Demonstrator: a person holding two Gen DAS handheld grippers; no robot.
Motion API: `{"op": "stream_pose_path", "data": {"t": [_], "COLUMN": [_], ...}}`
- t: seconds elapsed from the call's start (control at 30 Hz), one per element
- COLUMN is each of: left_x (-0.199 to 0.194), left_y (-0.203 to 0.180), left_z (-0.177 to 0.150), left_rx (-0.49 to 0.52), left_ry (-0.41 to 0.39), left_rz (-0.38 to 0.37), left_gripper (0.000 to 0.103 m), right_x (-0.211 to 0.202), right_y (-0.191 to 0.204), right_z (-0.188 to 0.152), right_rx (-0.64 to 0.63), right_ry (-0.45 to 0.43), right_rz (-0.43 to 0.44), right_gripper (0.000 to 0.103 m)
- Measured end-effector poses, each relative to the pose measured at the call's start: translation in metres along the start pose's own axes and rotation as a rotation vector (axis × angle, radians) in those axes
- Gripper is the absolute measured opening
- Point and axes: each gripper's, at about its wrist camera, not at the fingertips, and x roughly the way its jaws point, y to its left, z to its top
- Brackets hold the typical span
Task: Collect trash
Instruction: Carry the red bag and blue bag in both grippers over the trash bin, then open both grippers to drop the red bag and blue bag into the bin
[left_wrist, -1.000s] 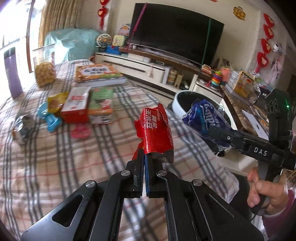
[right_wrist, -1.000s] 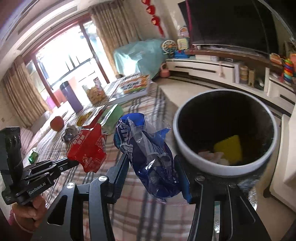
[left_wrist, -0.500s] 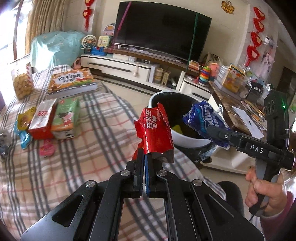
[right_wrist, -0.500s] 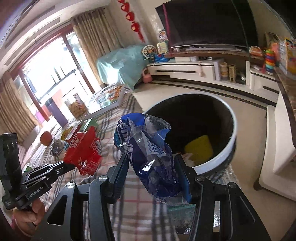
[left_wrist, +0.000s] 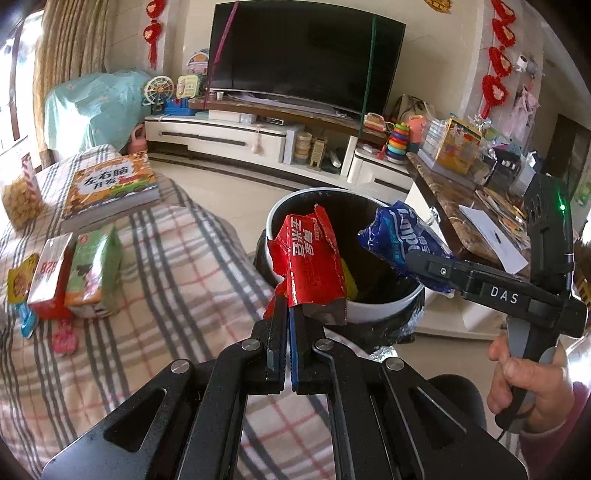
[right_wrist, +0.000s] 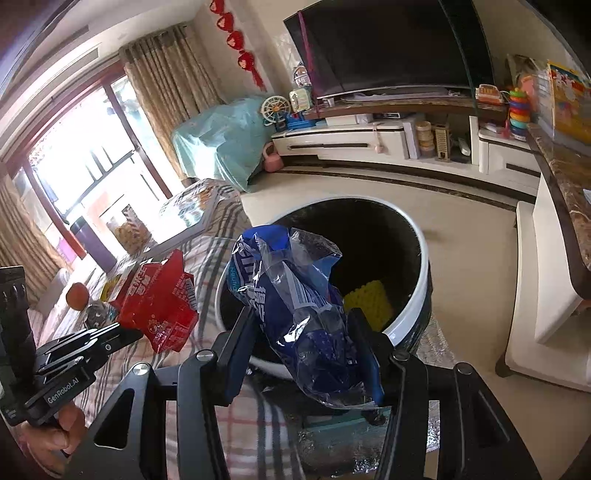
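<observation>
Left wrist view: the left gripper (left_wrist: 289, 317) has its jaws pressed together on a red wrapper (left_wrist: 312, 264), held before the trash bin (left_wrist: 384, 312). Right wrist view: the right gripper (right_wrist: 303, 332), jaws partly apart, clamps a blue bag (right_wrist: 295, 295) over the bin's rim.

2 grippers are showing: the left gripper (left_wrist: 290, 314) and the right gripper (right_wrist: 306, 332). 2 wrappers are being held: 1 red wrapper (left_wrist: 314, 266), 1 blue wrapper (right_wrist: 295, 295). 1 bin (right_wrist: 413, 321) is standing open; 2 cartons (left_wrist: 74, 273) and 1 book (left_wrist: 110, 184) are lying on the cloth.
</observation>
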Motion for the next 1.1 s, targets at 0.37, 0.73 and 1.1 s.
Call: {"op": "stream_pose_path", "data": {"t": [0.37, 0.73, 1.1], "left_x": [0.020, 0.044, 0.061], "left_y": [-0.013, -0.023, -0.023], "left_z": [0.021, 0.032, 0.041], "left_rx": [0.035, 0.048, 0.063], "left_ry": [0.006, 0.044, 0.075], "left_rz": [-0.006, -0.007, 0.009], "left_gripper": [0.001, 0.001, 0.002], "right_x": [0.010, 0.025, 0.038], "right_y": [-0.012, -0.022, -0.026], "right_z": [0.017, 0.025, 0.031], "right_rx": [0.016, 0.022, 0.017], "right_ry": [-0.007, 0.028, 0.067], "right_rz": [-0.021, -0.038, -0.046], "right_gripper": [0.053, 0.054, 0.054]}}
